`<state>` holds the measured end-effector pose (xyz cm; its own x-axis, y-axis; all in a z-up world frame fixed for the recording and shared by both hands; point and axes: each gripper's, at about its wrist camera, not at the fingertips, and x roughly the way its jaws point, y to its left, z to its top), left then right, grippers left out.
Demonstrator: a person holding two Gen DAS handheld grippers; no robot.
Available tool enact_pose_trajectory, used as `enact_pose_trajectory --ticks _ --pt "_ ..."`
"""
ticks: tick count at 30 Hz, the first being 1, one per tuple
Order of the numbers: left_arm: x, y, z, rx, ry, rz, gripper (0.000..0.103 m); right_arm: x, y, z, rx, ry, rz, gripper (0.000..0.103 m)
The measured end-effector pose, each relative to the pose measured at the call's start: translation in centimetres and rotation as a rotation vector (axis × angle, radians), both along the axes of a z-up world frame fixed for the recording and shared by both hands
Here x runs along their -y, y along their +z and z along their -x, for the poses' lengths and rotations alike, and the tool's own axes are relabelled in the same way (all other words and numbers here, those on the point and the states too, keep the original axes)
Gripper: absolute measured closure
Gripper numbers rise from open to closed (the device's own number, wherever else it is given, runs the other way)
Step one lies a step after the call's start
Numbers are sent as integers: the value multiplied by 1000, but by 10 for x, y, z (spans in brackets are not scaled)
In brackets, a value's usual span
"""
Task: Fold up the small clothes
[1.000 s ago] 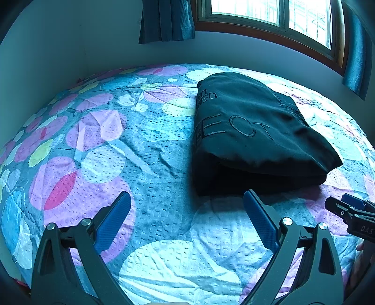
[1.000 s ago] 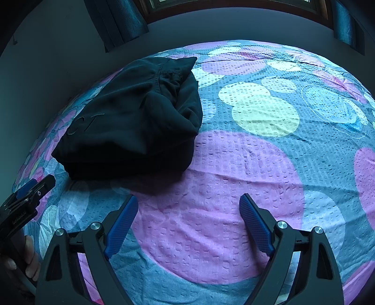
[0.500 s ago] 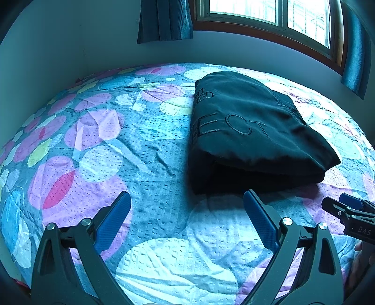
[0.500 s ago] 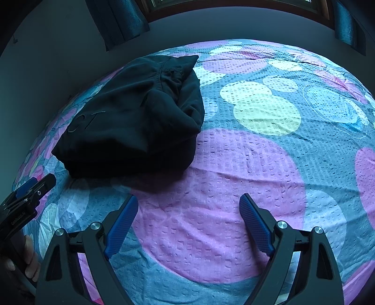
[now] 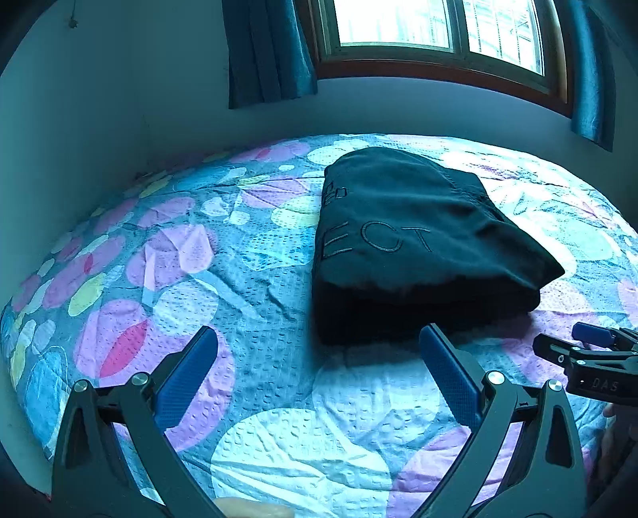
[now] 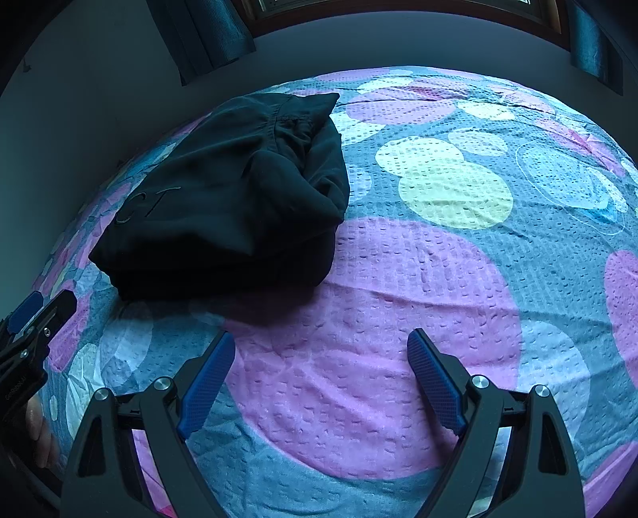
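**Folded garment on the bed, both grippers wide and empty**

The black garment lies folded in a thick stack on the patterned bedspread. The left gripper hovers just short of its near edge, fingers spread wide, nothing between them. The right gripper is equally wide and empty, over a big pink circle of the spread, with the garment ahead and to its left.

The left view alone shows stitched letters "ECT" across the garment's top, the lit window and a curtain; the right gripper's tip pokes in at its right edge. The right view alone shows the garment's bunched, seamed end, a yellow circle beside it, and the left gripper's tip with the person's fingers at lower left.
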<state>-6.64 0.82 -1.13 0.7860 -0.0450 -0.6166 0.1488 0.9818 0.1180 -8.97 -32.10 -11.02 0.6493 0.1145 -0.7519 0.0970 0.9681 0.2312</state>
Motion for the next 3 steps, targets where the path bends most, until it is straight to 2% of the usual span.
enact_pose_trajectory --ticks 3 --pt "0 4 3 17 18 -3 2 1 0 0 -1 3 0 16"
